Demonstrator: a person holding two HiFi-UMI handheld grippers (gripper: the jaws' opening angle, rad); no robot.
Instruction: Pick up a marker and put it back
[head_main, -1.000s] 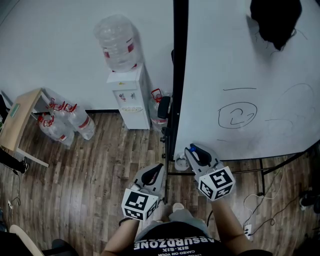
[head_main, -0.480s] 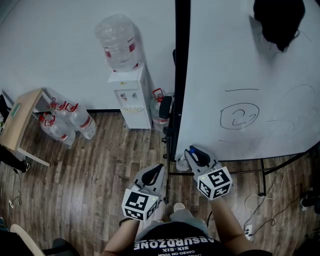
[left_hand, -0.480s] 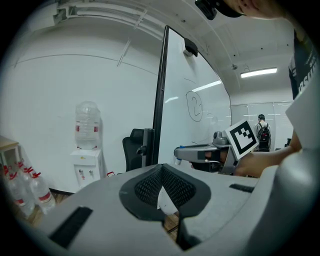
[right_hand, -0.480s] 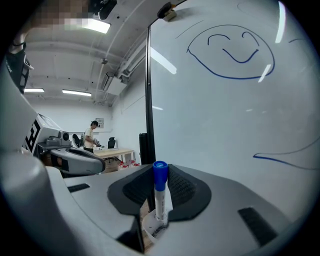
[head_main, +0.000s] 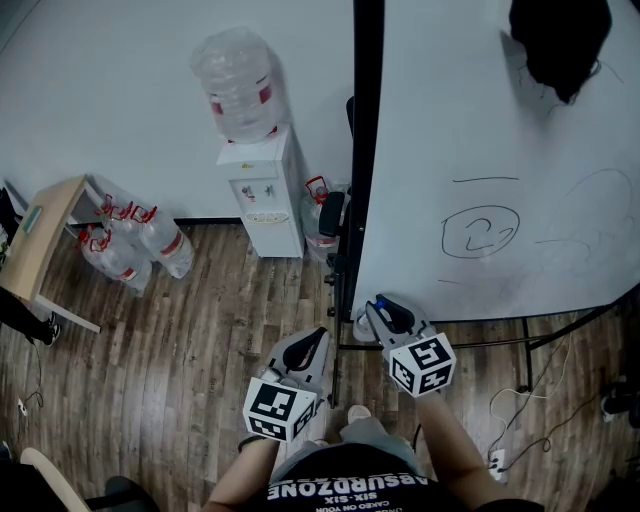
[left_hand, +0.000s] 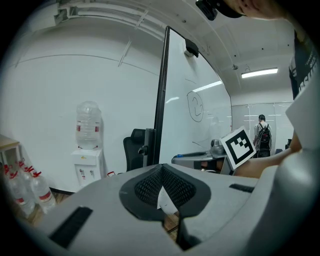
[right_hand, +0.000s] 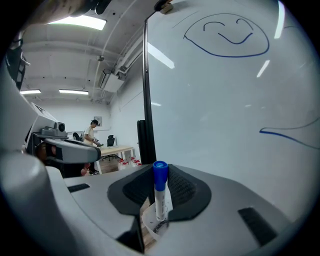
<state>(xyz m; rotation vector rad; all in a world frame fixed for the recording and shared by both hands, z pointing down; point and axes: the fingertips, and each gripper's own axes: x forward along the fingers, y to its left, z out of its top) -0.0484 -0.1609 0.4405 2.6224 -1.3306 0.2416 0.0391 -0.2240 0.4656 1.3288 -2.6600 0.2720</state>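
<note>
Marker (right_hand: 160, 190), blue cap uppermost, stands clamped in the right tool (head_main: 380, 305) at lower centre of frame, forearm angled toward the whiteboard (head_main: 480, 150). Left tool (head_main: 317, 337) alongside: jaws together, empty.

Whiteboard (head_main: 480, 150) beyond the head view's top and right edges; dark shape (head_main: 560, 45) at its top unidentifiable.

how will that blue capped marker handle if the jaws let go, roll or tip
Likely stiff and light: the marker is a slim, straight tube, upright between the right gripper's textured pads. Its smooth round barrel would probably slip under a weak grip and roll if laid flat. Stood on end, it would likely tip.
</note>
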